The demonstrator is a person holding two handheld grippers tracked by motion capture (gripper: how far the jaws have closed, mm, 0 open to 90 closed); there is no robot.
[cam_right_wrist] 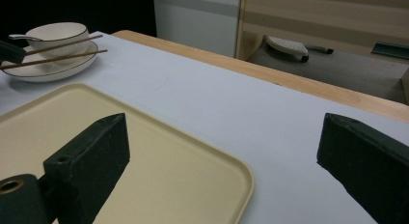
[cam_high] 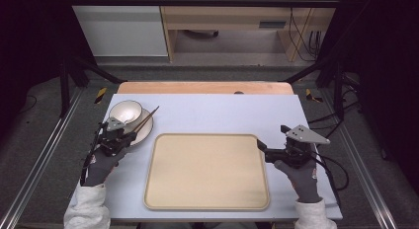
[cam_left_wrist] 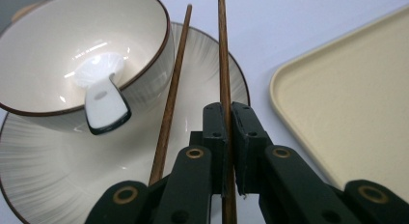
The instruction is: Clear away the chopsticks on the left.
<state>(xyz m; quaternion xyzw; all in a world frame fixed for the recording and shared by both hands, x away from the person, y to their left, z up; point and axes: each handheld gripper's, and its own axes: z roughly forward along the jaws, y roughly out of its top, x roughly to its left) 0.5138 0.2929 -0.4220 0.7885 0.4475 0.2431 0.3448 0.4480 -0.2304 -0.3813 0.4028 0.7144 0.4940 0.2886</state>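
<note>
Two grippers over the worktop [cam_high: 207, 108]. L gripper [cam_left_wrist: 226, 119], nearest in its own view, has jaws pressed together on one brown chopstick [cam_left_wrist: 223, 64], pinched w/ the stick running up between the pads. 2nd chopstick [cam_left_wrist: 171, 93] lies just beside it, leaning across the plate [cam_left_wrist: 48, 161] and against the bowl's side. Bowl [cam_left_wrist: 43, 55] sits on the plate, white spoon [cam_left_wrist: 103, 105] inside w/ handle over the rim. Plate is at the worktop's far-left, just beside the beige tray [cam_high: 207, 172]. R gripper [cam_right_wrist: 222, 151] hangs at the tray's right edge, jaws spread wide, nothing between. Beyond: wooden worktop edge, grey floor.
</note>
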